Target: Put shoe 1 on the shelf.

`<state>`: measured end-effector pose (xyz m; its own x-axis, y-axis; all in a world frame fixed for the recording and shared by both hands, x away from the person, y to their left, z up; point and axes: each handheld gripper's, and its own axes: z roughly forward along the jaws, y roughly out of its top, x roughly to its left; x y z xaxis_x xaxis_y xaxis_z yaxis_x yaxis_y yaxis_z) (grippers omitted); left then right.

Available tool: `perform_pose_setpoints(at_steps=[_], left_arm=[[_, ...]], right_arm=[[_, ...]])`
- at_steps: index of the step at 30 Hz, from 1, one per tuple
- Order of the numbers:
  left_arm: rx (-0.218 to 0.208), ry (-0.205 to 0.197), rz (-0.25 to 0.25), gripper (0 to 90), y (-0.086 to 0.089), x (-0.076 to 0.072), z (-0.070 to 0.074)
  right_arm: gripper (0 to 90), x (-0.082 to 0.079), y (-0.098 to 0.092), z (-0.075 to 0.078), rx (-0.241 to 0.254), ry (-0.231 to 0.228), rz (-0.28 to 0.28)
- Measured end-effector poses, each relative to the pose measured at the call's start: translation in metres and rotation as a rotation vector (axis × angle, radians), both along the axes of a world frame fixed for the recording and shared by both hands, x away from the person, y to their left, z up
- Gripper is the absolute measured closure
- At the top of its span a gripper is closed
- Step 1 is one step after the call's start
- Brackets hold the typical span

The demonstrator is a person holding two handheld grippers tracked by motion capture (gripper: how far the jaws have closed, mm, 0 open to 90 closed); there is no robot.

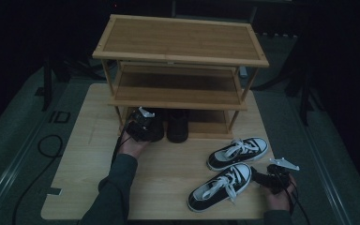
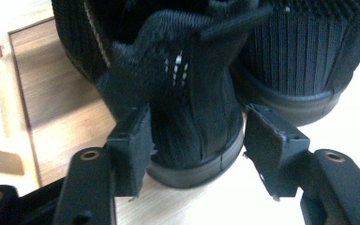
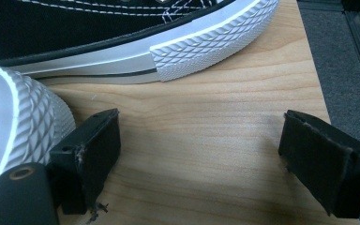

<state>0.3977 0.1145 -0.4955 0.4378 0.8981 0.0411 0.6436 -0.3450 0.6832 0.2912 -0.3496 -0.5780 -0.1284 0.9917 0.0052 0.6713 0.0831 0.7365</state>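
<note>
Two black shoes (image 1: 177, 126) stand side by side at the front of a wooden rack's bottom shelf (image 1: 211, 127). My left gripper (image 1: 140, 123) is at the left shoe. In the left gripper view its jaws (image 2: 194, 131) stand open on either side of that shoe's heel (image 2: 192, 93), with the second black shoe (image 2: 300, 56) behind to the right. Two black-and-white sneakers (image 1: 238, 152) (image 1: 220, 186) lie on the table at the front right. My right gripper (image 1: 258, 177) rests open just right of the near sneaker's toe (image 3: 23, 122), below the far sneaker's toe (image 3: 206, 42), with bare wood between its pads.
The three-tier bamboo rack (image 1: 183, 40) stands at the back of the light wooden table (image 1: 168, 178); its top and middle shelves are bare. The table's right edge (image 3: 316, 70) is close to my right gripper. A black cable (image 1: 51, 145) loops on the grey floor at the left.
</note>
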Motion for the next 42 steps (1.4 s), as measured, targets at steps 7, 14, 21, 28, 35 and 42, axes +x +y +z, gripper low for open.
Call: perform_pose_setpoints(at_steps=[7,14,21,28,35,42], left_arm=[[0.013,-0.002,-0.005,61.6,-0.0029,0.0035,0.0000],[-0.005,-0.001,-0.030,72.3,-0.0006,0.0050,-0.0018],[-0.041,-0.005,-0.096,74.9,0.0038,0.0054,-0.0036],[-0.046,-0.012,-0.144,75.2,0.0035,0.0053,-0.0041],[-0.047,-0.010,-0.151,73.1,0.0047,0.0061,-0.0035],[-0.022,0.000,-0.139,58.5,0.0045,0.0045,-0.0006]], right_arm=[[12.9,0.0000,-0.0001,0.0000,-0.001,-0.001,0.000],[12.8,0.0000,-0.0001,0.0000,-0.001,-0.001,0.000],[12.8,0.0000,0.0000,-0.0001,0.000,0.000,0.000],[12.8,0.0000,0.0000,0.0000,0.000,0.000,0.000],[12.9,0.0000,0.0000,0.0000,-0.001,-0.001,0.000],[12.9,0.0000,0.0000,0.0000,0.000,0.000,0.000]])
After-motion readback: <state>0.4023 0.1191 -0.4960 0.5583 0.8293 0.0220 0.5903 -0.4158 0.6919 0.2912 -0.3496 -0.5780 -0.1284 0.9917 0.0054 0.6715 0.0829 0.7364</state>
